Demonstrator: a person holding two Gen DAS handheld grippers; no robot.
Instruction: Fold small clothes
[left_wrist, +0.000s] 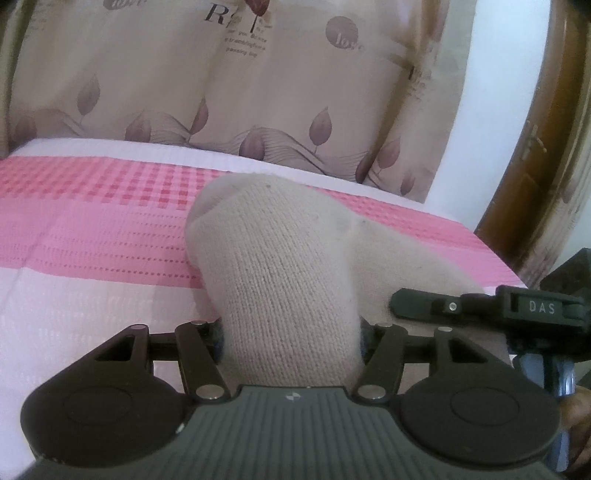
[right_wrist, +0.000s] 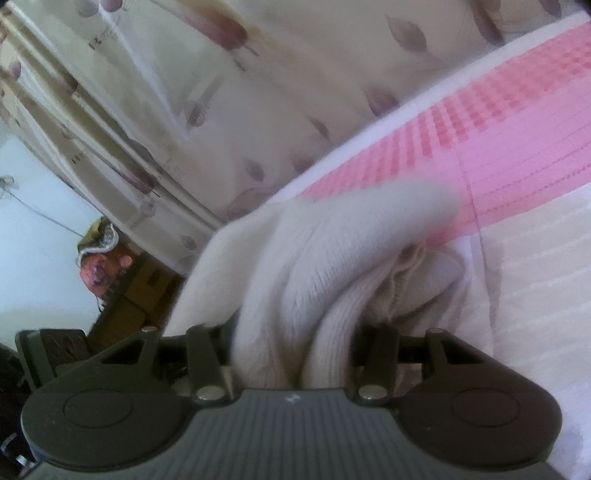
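A cream knitted sock (left_wrist: 273, 251) rises out of my left gripper (left_wrist: 291, 328), whose jaws press on it from both sides. The sock hides the fingertips, and its rounded end hangs just above the pink bedspread (left_wrist: 92, 229). At the right, one black finger of my right gripper (left_wrist: 417, 304) lies against the same sock. In the right wrist view the sock (right_wrist: 332, 240) is bunched in folds between the jaws of my right gripper (right_wrist: 295, 332), which is shut on it, over the bedspread (right_wrist: 517, 147).
A beige curtain with leaf print (left_wrist: 258, 92) hangs behind the bed. A brown wooden door frame (left_wrist: 535, 166) stands at the right. In the right wrist view, cardboard boxes and an orange bundle (right_wrist: 99, 266) sit beyond the bed's edge. A hand (left_wrist: 576, 413) shows at lower right.
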